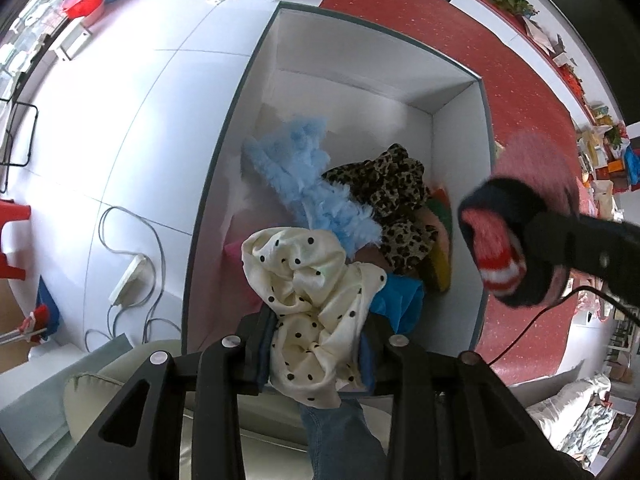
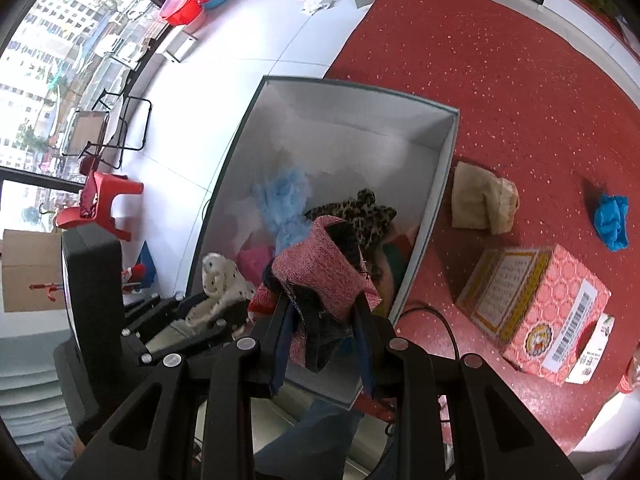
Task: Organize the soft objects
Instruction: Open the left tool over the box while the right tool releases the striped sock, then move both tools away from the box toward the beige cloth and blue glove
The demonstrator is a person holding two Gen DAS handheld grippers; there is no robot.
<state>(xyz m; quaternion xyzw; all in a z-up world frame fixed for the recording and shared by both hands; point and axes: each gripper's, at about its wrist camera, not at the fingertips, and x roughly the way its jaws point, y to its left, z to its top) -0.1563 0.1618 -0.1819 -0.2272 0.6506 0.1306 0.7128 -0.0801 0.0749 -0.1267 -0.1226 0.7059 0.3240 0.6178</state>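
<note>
**Two cloths hanging over the box**

The left gripper [image 1: 316, 356] is pinching a cream dotted cloth [image 1: 308, 300] between its pads, with the bunch bulging above and below the jaws. It is hanging right over the near end of the white box [image 1: 456, 92]. The right gripper [image 2: 324, 336] is clamping a pink-and-dark knit piece [image 2: 324, 276], narrow jaws biting into a fold, also over the box's near end, by its right wall.

Both pieces are looking light and limp, so they are likely sagging wherever unsupported. The dotted cloth is looking smooth and may slip; a bunched fold is the safest place to grip. The knit is coarser and should be holding well.

Counted inside the box: one blue fluffy piece [image 1: 304, 184], one leopard cloth [image 1: 396, 204], one blue cloth [image 1: 400, 304], one pink piece [image 2: 256, 260], and something green and yellow [image 1: 440, 252] that is mostly hidden. On the red mat [image 2: 500, 80] outside are lying one beige cloth [image 2: 480, 200], one blue bundle [image 2: 612, 220] and one carton [image 2: 536, 312].
</note>
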